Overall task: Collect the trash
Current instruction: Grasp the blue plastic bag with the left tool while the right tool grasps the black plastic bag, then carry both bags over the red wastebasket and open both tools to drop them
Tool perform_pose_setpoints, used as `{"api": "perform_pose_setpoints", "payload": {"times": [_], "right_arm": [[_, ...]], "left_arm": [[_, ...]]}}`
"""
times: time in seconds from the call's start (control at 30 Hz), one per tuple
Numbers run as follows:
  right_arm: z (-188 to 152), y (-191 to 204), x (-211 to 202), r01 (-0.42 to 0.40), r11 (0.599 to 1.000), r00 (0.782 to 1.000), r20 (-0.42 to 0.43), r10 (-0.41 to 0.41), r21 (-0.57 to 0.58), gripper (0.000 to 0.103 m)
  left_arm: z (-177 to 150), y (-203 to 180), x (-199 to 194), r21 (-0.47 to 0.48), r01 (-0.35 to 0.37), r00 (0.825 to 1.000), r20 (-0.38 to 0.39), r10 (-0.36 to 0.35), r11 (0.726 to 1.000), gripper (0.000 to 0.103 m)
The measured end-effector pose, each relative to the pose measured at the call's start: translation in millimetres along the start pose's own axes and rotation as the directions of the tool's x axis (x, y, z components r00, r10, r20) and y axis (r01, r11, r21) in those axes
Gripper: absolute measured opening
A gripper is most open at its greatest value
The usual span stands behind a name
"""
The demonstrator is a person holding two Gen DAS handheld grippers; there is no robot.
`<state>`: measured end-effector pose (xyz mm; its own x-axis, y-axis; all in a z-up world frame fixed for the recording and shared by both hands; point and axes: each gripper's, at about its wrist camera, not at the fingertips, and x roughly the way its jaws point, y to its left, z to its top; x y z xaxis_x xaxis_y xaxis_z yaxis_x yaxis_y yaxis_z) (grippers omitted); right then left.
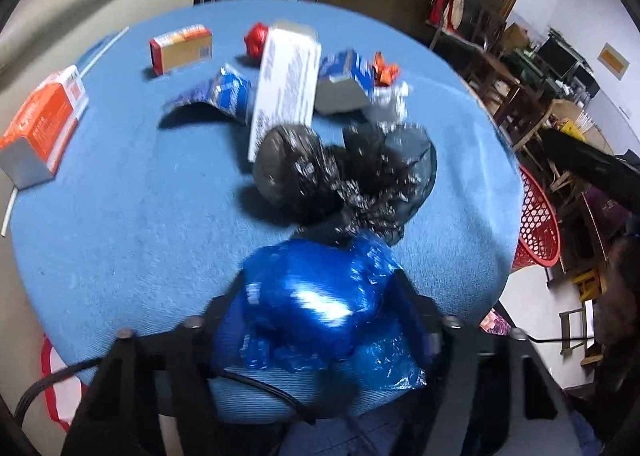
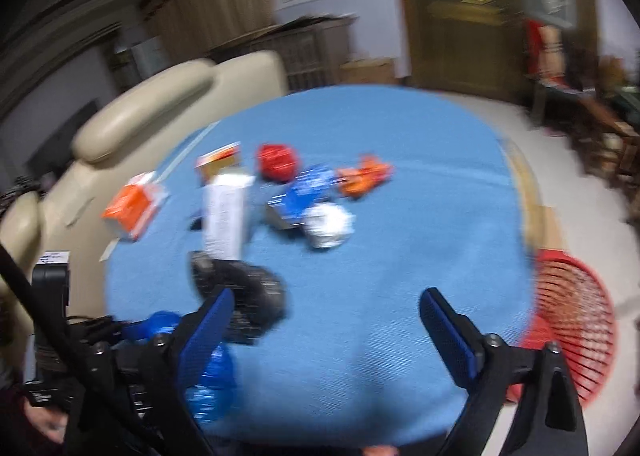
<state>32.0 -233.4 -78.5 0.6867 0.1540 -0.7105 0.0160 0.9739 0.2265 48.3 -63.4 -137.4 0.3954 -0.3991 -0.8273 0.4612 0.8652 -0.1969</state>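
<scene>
a: left wrist view first. what is in the left gripper (image 1: 320,296)?
b: a crumpled blue plastic bag (image 1: 316,304) sits between its two black fingers, which have closed in narrow and press on it from both sides. it rests low over the near part of the round blue table (image 1: 120,215).
a: and just beyond it?
b: a crumpled black plastic bag (image 1: 336,175), touching the blue one's far edge. behind that lies a long white carton (image 1: 286,83), with blue wrappers (image 1: 224,91) on its left and a blue-and-grey box (image 1: 346,75) on its right. an orange box (image 1: 44,123) lies near the left rim, a smaller orange-and-tan box (image 1: 182,47) farther back. a red mesh basket (image 1: 538,219) stands beside the table on the right.
a: right wrist view?
b: blurred. the right gripper (image 2: 324,316) hangs over bare blue cloth, its blue-padded jaws spread wide with nothing between them. the left gripper with the blue bag shows at lower left, the black bag beside it, the red basket (image 2: 576,324) at right. a cream sofa (image 2: 160,95) stands behind the table.
</scene>
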Motion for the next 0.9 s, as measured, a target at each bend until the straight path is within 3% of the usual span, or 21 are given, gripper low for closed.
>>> {"api": "perform_pose_setpoints", "payload": {"times": [0.2, 0.23, 0.37, 0.43, 0.5, 0.63, 0.73, 0.9], "right_arm": [[13.4, 38.0, 64.8, -0.212, 0.972, 0.97, -0.146, 0.197, -0.099, 0.079], [14.0, 46.4, 73.2, -0.22, 0.968, 0.97, -0.134, 0.204, -0.12, 0.076], [11.2, 68.7, 117.9, -0.24, 0.958, 0.954, -0.221, 0.204, -0.156, 0.073], [6.2, 71.0, 132.0, -0.235, 0.957, 0.946, -0.267, 0.184, -0.172, 0.055], [2.4, 73.4, 142.8, -0.227, 0.957, 0.941, -0.295, 0.166, -0.184, 0.046], [-1.6, 69.4, 132.2, -0.262, 0.953, 0.939, -0.27, 0.214, -0.153, 0.034], [-5.4, 56.0, 118.4, -0.262, 0.958, 0.945, -0.234, 0.23, -0.115, 0.032], [-11.4, 24.6, 76.2, -0.224, 0.973, 0.966, -0.141, 0.215, -0.048, 0.031]], "left_arm": [[-5.4, 21.0, -13.9, -0.04, -0.002, 1.0, -0.003, 0.002, 0.999, 0.046], [-4.6, 27.0, -13.2, -0.043, -0.005, 1.0, -0.011, 0.005, 0.999, 0.046], [-9.3, 36.2, -21.6, -0.048, -0.039, 0.999, 0.002, 0.039, 0.998, 0.045], [-9.3, 47.0, -29.7, -0.064, -0.049, 0.999, 0.003, 0.049, 0.997, 0.045], [-7.0, 55.4, -36.5, -0.091, -0.055, 0.998, 0.014, 0.056, 0.994, 0.045], [-0.1, 61.5, -48.1, -0.117, -0.078, 0.996, 0.043, 0.084, 0.99, 0.045], [5.1, 53.6, -56.5, -0.091, -0.112, 0.99, 0.075, 0.119, 0.99, 0.045], [15.1, 25.8, -61.3, -0.021, -0.106, 0.988, 0.107, 0.107, 0.994, 0.045]]}}
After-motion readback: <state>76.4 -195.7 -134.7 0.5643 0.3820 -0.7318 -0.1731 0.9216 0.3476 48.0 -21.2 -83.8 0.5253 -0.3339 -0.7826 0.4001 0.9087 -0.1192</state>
